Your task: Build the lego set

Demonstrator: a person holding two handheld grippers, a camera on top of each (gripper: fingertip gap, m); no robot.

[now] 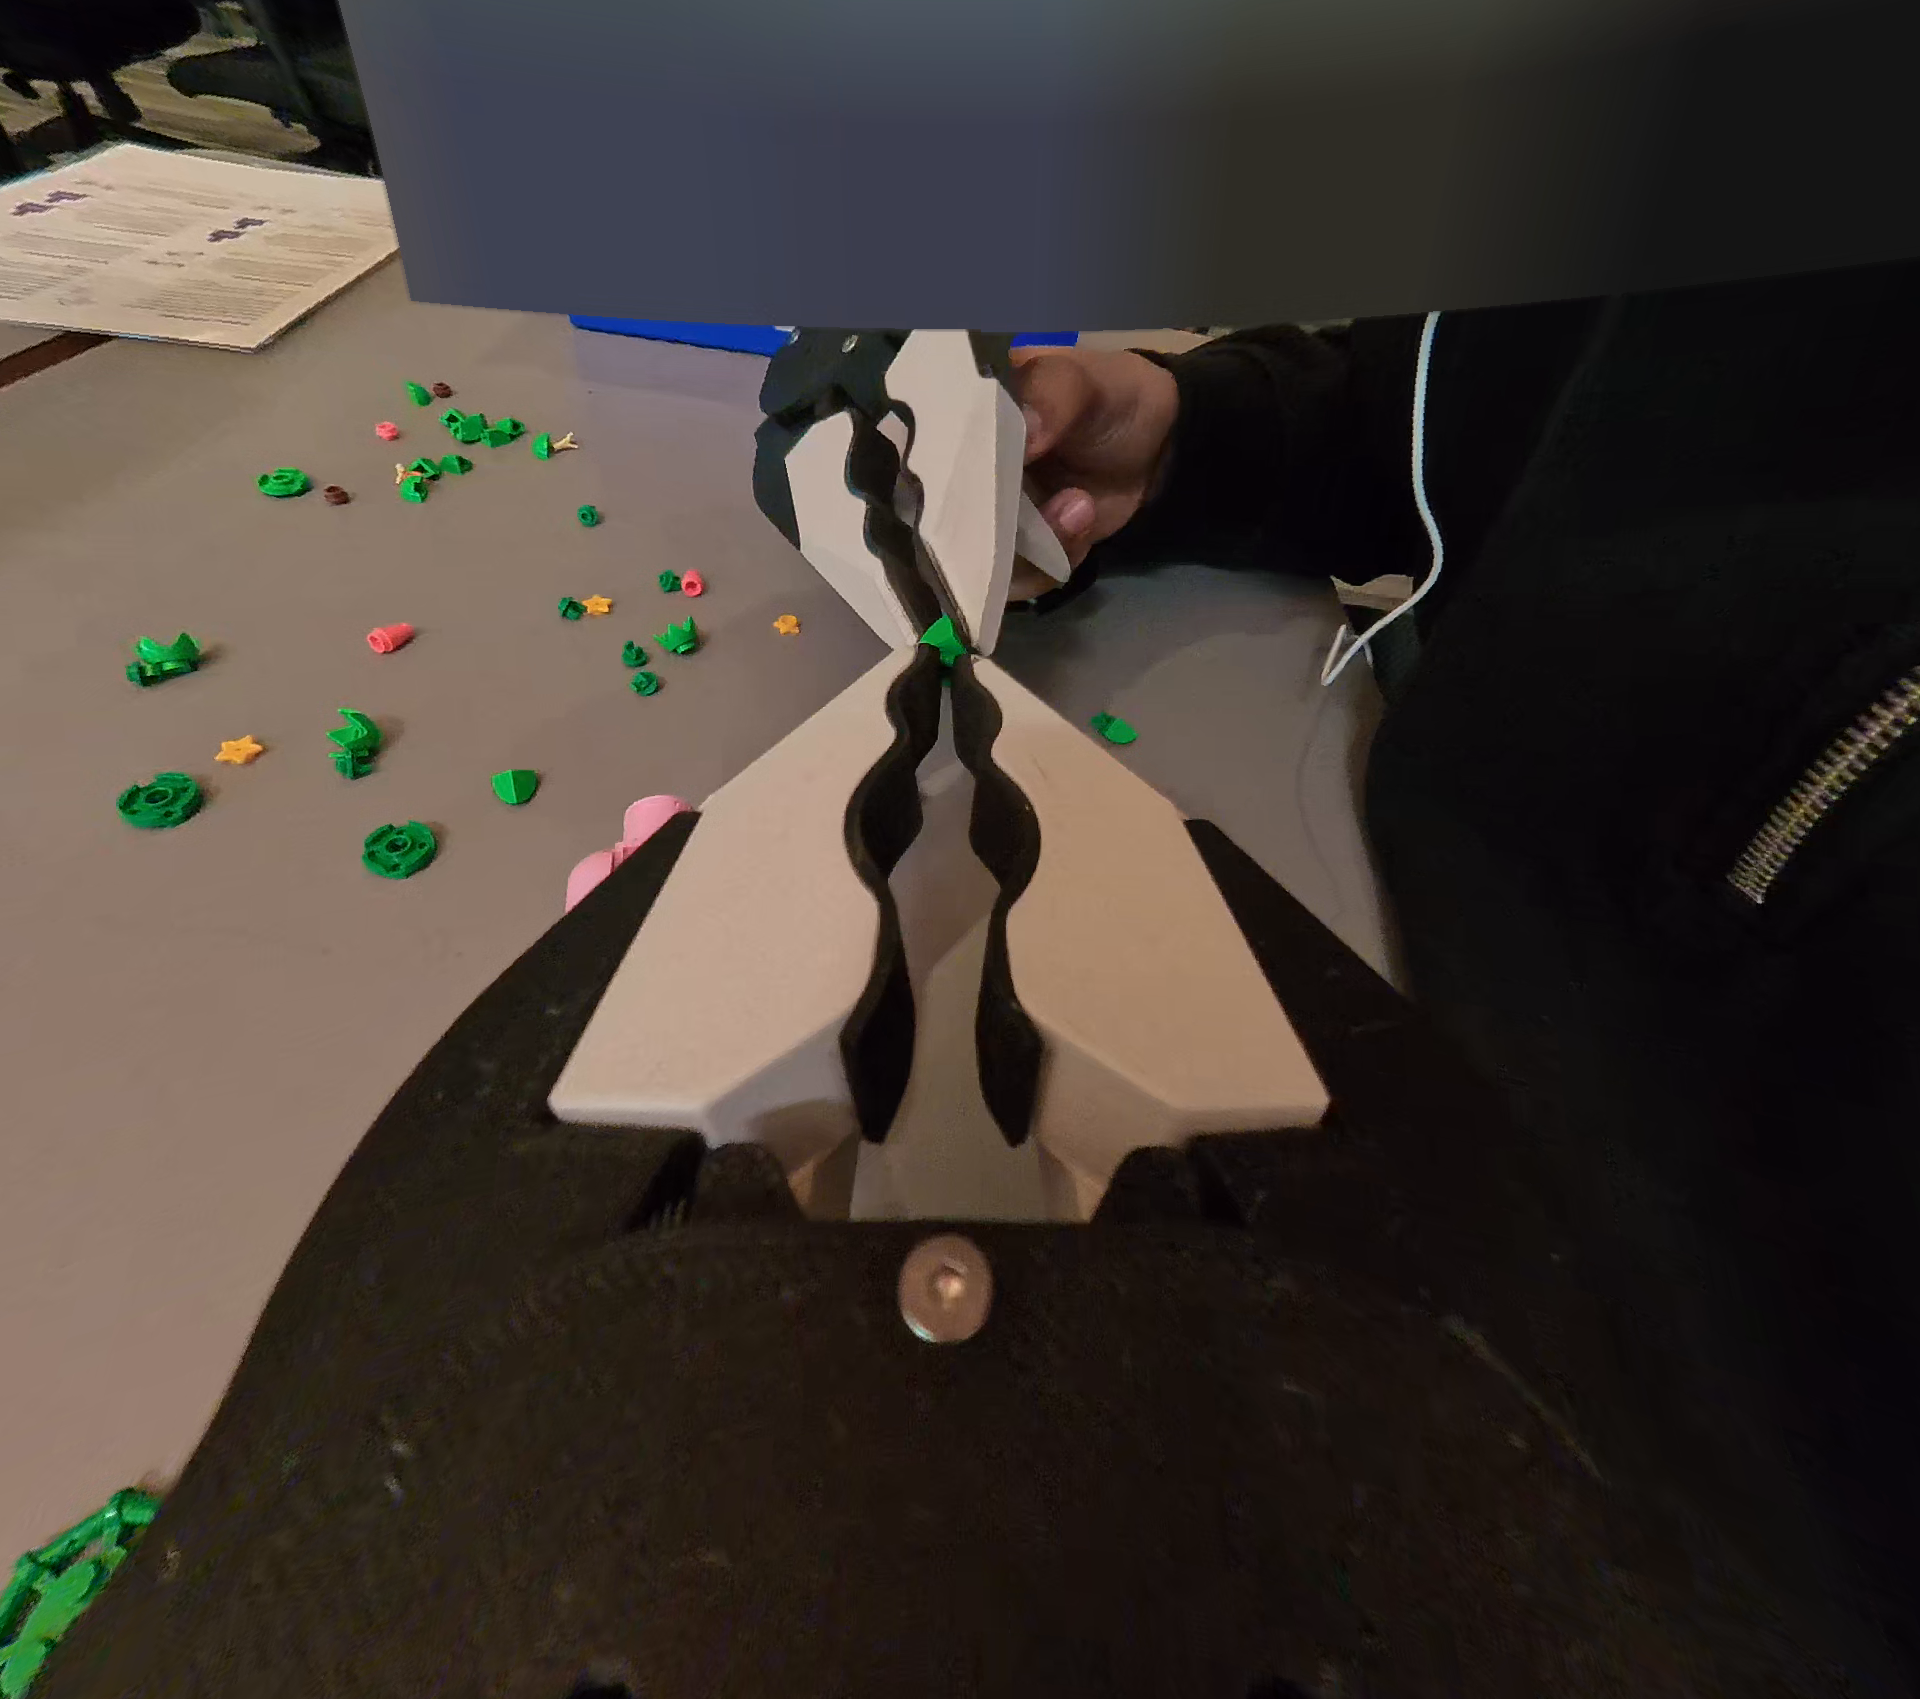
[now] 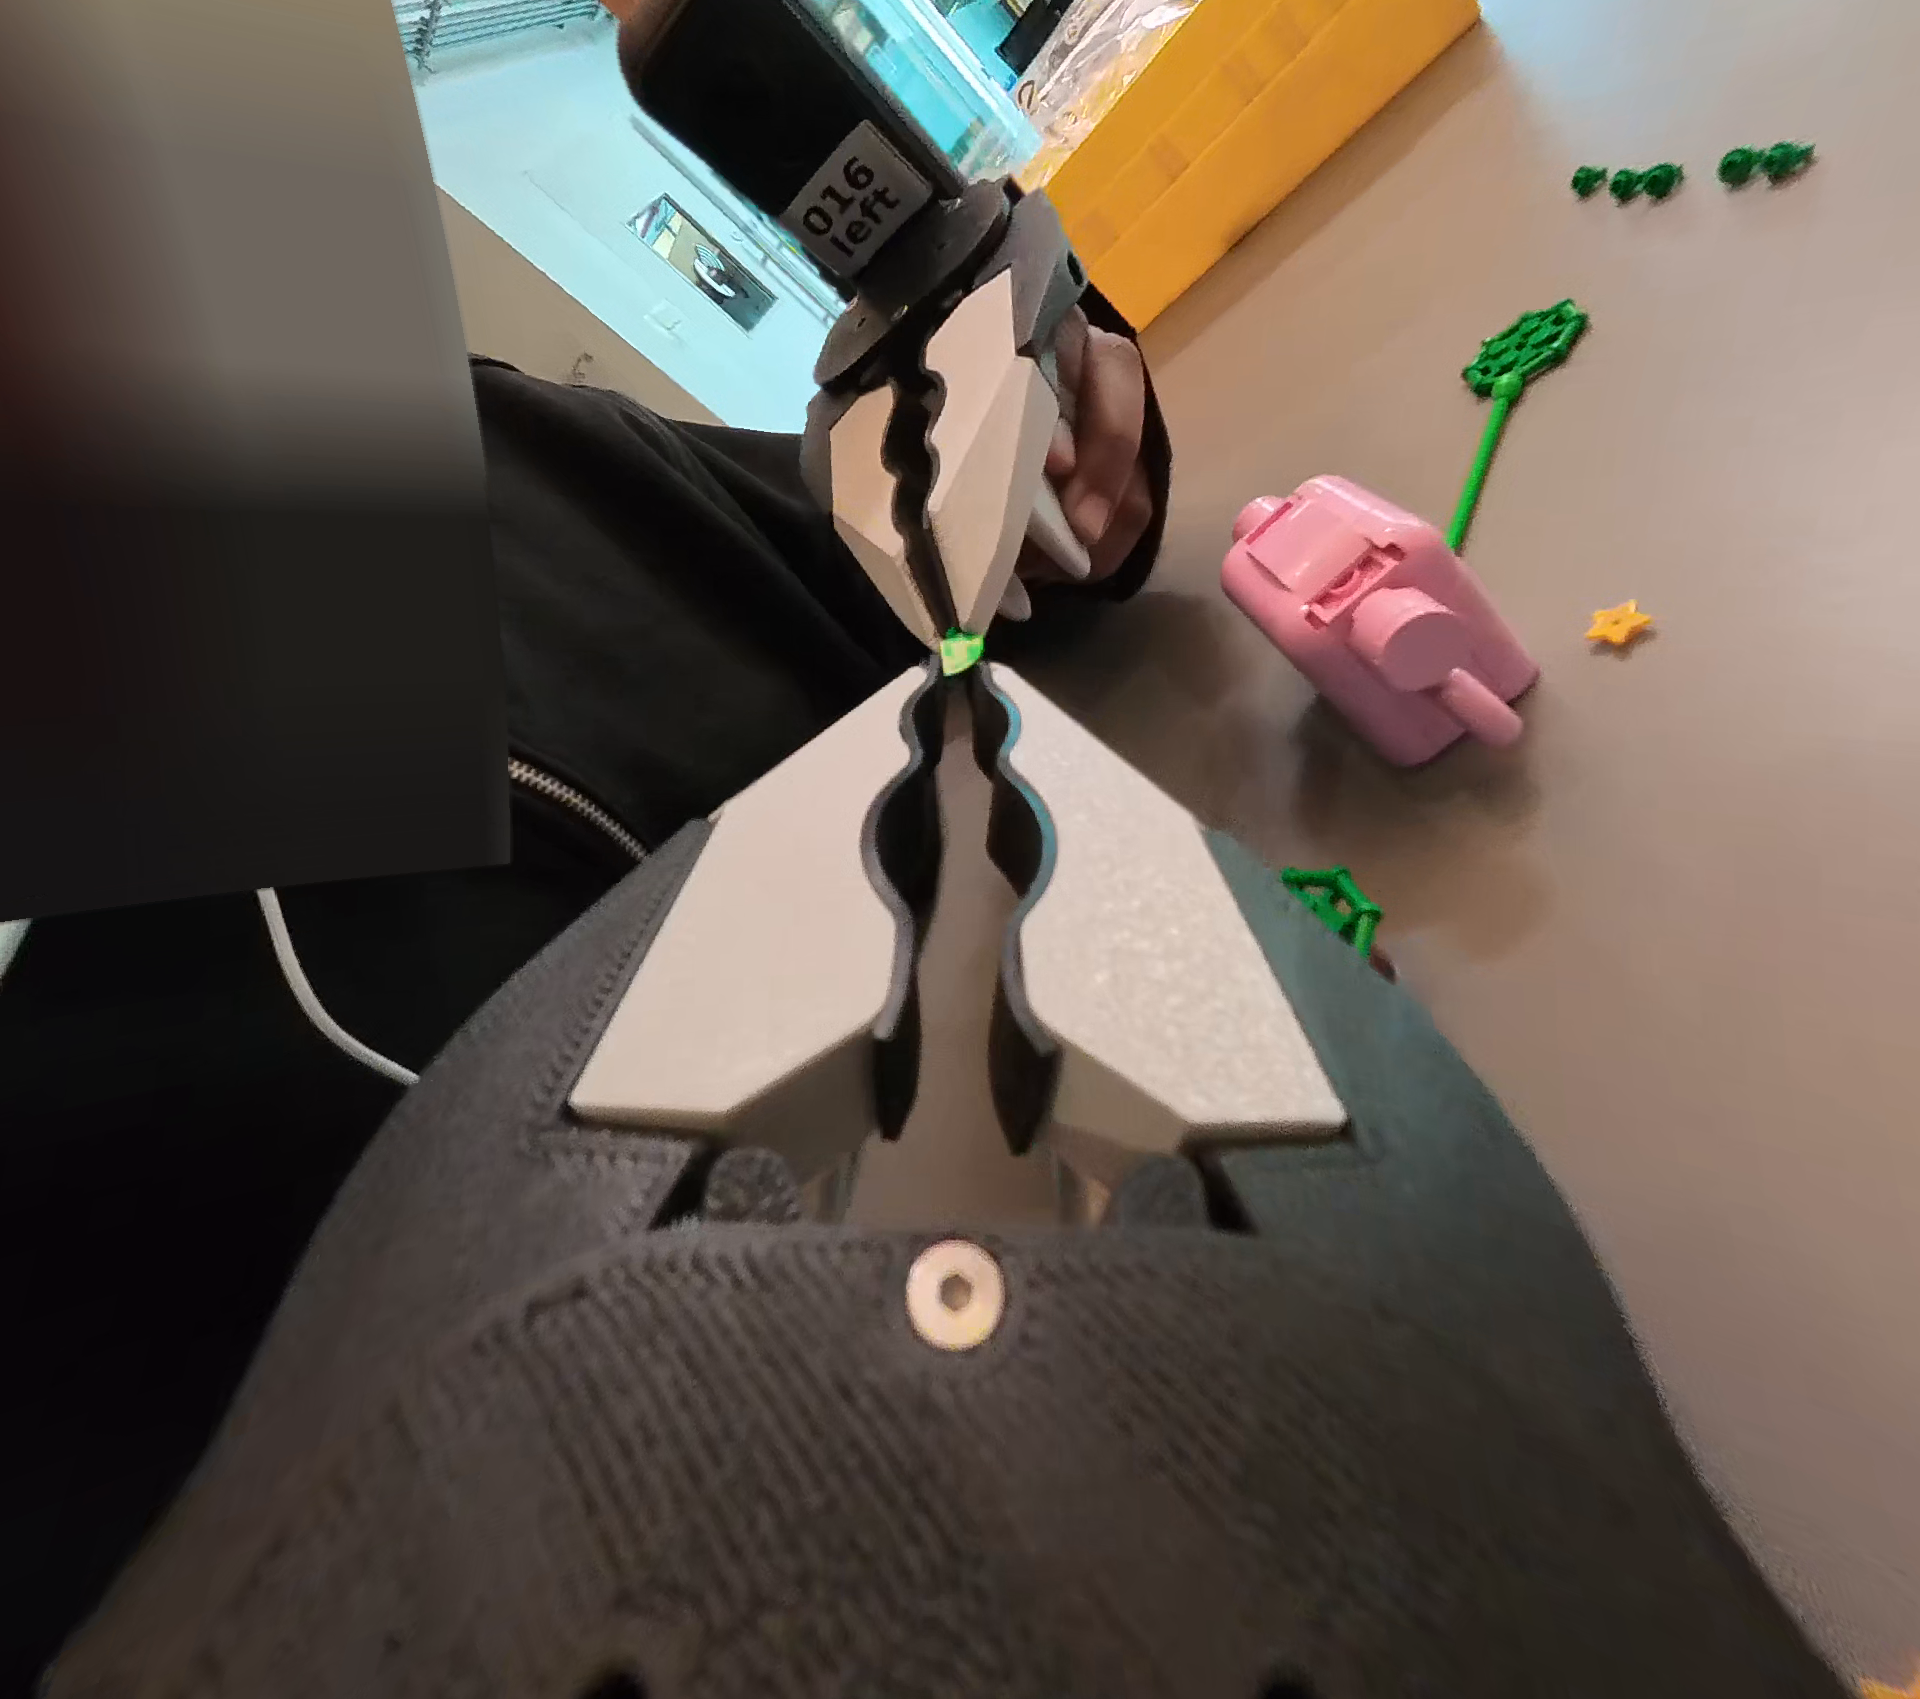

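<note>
My left gripper (image 1: 940, 664) and my right gripper (image 2: 956, 679) meet tip to tip above the near edge of the grey table (image 1: 312, 1026). Both are shut on a small green Lego piece (image 1: 943, 639), which sits pinched between the two pairs of tips. It also shows in the right wrist view (image 2: 959, 650). The right gripper (image 1: 940, 619) points at me in the left wrist view, and the left gripper (image 2: 950, 619) does the same in the right wrist view. A pink Lego build (image 2: 1382, 621) lies on the table beside them.
Several loose green, pink and yellow star pieces (image 1: 395, 641) are scattered over the table's left part. A green leaf on a stem (image 2: 1522, 361) and a green lattice piece (image 2: 1335, 906) lie near the pink build. A yellow bin (image 2: 1299, 49) and an instruction sheet (image 1: 187, 247) sit farther back. Only a small space, under 4 cm, lies between the two pairs of fingers.
</note>
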